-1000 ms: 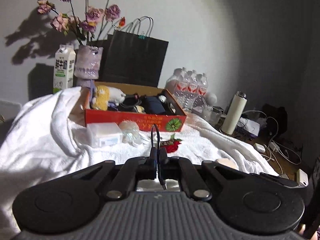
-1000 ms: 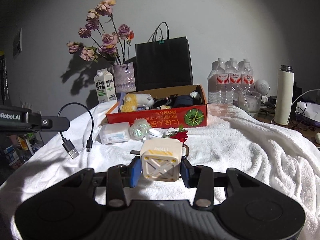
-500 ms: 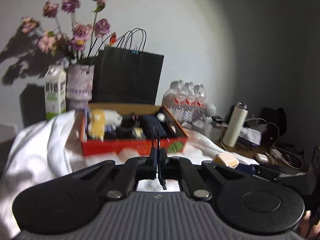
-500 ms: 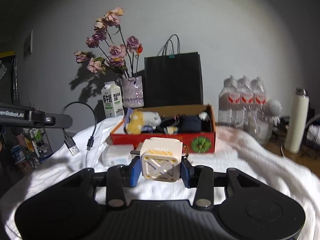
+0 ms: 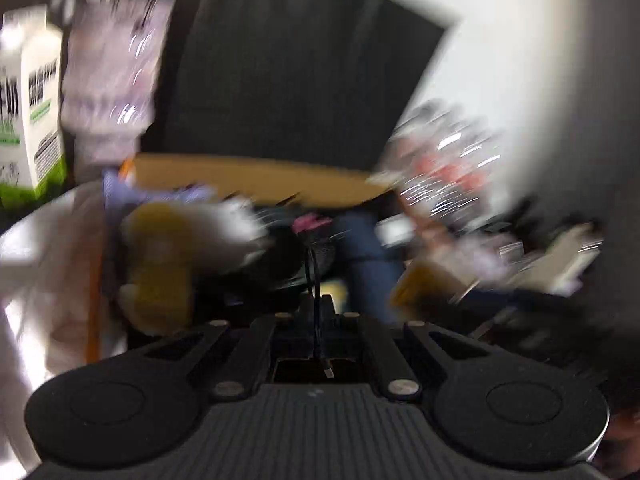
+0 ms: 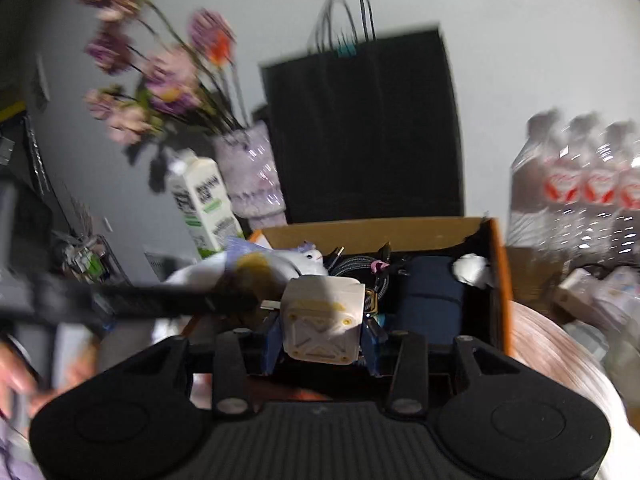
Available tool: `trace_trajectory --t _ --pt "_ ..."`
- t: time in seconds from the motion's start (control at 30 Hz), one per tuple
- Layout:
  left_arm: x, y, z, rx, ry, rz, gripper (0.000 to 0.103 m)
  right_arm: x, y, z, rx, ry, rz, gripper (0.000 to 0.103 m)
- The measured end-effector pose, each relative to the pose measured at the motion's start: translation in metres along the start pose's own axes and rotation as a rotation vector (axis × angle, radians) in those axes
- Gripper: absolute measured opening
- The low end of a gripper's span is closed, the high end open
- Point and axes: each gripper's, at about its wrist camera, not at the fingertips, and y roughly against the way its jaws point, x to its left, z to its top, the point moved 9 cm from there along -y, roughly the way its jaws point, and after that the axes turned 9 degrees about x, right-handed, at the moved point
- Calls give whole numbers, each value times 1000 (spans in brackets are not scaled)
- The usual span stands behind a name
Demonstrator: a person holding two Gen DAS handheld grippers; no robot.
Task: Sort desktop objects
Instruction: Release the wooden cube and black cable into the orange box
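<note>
My left gripper (image 5: 316, 304) is shut on a thin black USB cable (image 5: 314, 268) that loops up from between its fingers, and it hangs over the open cardboard box (image 5: 256, 178). The view is heavily blurred. My right gripper (image 6: 322, 330) is shut on a white cube charger (image 6: 322, 320) with yellow trim, held above the box's near edge (image 6: 498, 280). Inside the box lie a yellow and white plush toy (image 6: 272, 262), coiled cables (image 6: 356, 266) and a dark blue pouch (image 6: 432, 292). The left gripper's black body (image 6: 160, 300) crosses the right wrist view at the left.
Behind the box stand a black paper bag (image 6: 364, 128), a vase of pink and purple flowers (image 6: 252, 176) and a milk carton (image 6: 204, 204). A pack of water bottles (image 6: 580, 180) is at the right. A white towel (image 5: 36, 264) covers the table. A hand (image 6: 16, 376) shows at the left edge.
Both grippers have moved forward from above the towel to over the box, which now fills the views. The cable and the cube charger stay gripped.
</note>
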Motion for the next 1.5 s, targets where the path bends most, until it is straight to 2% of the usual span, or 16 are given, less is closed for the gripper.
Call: trace_trajectory --t 0.07,0.1,0.2,0.27,0.43,0.47,0.53,0.63,0.73,0.87,0.93,1.0,1.13,1.23,1.37,1.5 --pt "18 -19 4 9 -30 163 9 -5 -34 16 58 -12 -13 40" --pt "23 -24 6 5 -48 194 14 -6 -50 23 82 -10 -25 40" --pt "34 -27 10 2 -62 206 48 -10 -96 36 148 9 -92 40" --pt "37 -22 12 -23 -60 187 51 -11 -121 40 184 8 -129 40" --pt "47 -12 16 -32 -39 214 65 -14 -154 40 229 1 -182 43" --pt "49 -10 15 -30 -31 218 65 -13 -152 41 227 -2 -182 45" --pt "50 -3 14 -26 -19 225 69 -13 -140 42 216 -24 -175 57" --pt "51 9 14 -19 17 253 78 -14 -112 49 174 -34 -173 60" --pt "48 21 9 10 33 280 79 -18 -79 52 150 -31 -217 64" --pt "40 44 -5 -5 21 334 86 -27 -36 43 130 -44 -272 68" --pt "35 53 -19 0 19 349 94 -29 -17 30 121 -51 -290 70" --pt "30 59 -41 0 3 354 97 -27 2 9 87 -60 -310 85" --pt "22 73 -105 12 -36 420 97 -10 34 -55 10 -21 -317 86" --pt "2 97 -156 -46 -79 363 97 4 57 -107 -26 -12 -297 86" --pt "-17 126 -224 -75 -59 293 98 23 84 -171 -68 -2 -261 90" --pt "-33 140 -278 -81 -43 287 101 39 98 -224 -68 -4 -235 93"
